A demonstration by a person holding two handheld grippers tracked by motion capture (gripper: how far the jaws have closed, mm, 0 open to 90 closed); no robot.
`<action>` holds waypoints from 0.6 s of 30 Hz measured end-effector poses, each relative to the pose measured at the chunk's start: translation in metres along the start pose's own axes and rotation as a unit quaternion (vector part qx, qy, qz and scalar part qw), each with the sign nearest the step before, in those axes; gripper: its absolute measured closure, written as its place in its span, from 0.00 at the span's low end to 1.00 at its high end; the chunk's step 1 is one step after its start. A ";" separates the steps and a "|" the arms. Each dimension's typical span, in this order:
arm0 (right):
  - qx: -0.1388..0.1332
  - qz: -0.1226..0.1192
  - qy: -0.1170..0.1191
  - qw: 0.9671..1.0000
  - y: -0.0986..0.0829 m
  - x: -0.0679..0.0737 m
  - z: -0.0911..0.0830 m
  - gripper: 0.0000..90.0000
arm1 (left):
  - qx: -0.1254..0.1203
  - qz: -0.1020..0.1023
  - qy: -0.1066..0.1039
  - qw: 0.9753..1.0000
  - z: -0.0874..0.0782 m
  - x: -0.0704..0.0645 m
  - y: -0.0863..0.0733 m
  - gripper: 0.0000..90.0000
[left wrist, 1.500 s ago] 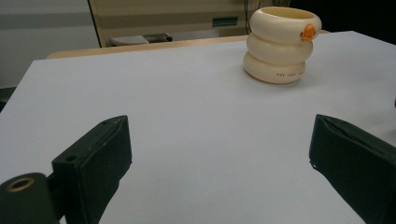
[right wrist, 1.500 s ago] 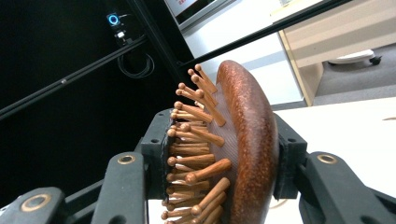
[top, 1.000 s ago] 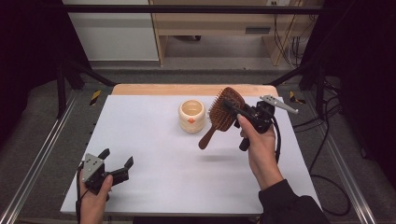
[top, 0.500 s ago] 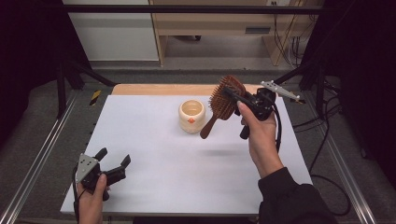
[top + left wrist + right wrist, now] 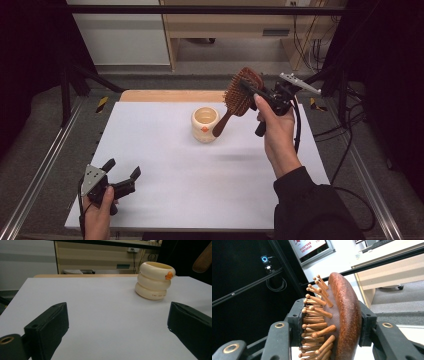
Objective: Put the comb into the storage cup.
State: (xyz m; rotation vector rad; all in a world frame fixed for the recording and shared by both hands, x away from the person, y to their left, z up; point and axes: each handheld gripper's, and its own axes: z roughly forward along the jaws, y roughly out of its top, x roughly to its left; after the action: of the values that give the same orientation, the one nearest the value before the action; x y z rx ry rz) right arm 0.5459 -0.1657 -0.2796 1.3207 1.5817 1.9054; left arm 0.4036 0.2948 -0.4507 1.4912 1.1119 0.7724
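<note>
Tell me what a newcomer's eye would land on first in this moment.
Most likely the wooden hairbrush, lifted off the table and clamped by its head in the right gripper, handle slanting down toward the cream cup standing mid-table. Next, the left gripper, jaws open, low at the near left corner of the white table.

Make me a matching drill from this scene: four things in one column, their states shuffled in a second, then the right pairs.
Things:
1. hairbrush
2. cream cup
3. left gripper
4. right gripper

States:
A. open, low over the table's near left corner
B. standing upright on the white table
C. shut on the brush head
D. held in the air, handle slanting down toward the cup

Pairs: 1-D, 2-B, 3-A, 4-C
</note>
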 end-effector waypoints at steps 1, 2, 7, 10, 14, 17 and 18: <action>-0.002 -0.003 -0.001 1.000 0.001 0.000 0.002 0.57 | 0.001 0.000 0.000 1.000 0.000 0.000 0.000 0.04; -0.002 -0.001 -0.003 1.000 0.003 0.000 0.003 0.57 | 0.000 0.000 0.000 1.000 0.000 0.000 0.000 0.04; -0.006 -0.004 -0.006 1.000 0.008 0.000 0.014 0.57 | 0.002 0.003 -0.002 1.000 0.001 -0.001 0.000 0.04; -0.010 -0.001 -0.007 1.000 0.011 -0.002 0.020 0.57 | 0.001 0.002 -0.002 1.000 0.001 0.000 -0.001 0.04; -0.015 0.012 -0.012 1.000 0.015 -0.006 0.027 0.57 | 0.001 -0.001 -0.001 1.000 0.001 0.001 -0.001 0.04; -0.019 0.012 -0.014 1.000 0.017 -0.006 0.033 0.57 | 0.003 0.002 -0.001 1.000 0.002 0.002 -0.001 0.04; -0.019 0.011 -0.015 1.000 0.018 -0.005 0.034 0.57 | 0.004 0.002 -0.001 1.000 0.002 0.002 -0.001 0.04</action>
State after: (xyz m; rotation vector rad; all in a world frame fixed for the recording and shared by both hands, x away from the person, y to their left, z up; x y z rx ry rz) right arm 0.5814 -0.1551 -0.2677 1.3496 1.5151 1.9092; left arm 0.4060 0.2954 -0.4528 1.4997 1.1122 0.7701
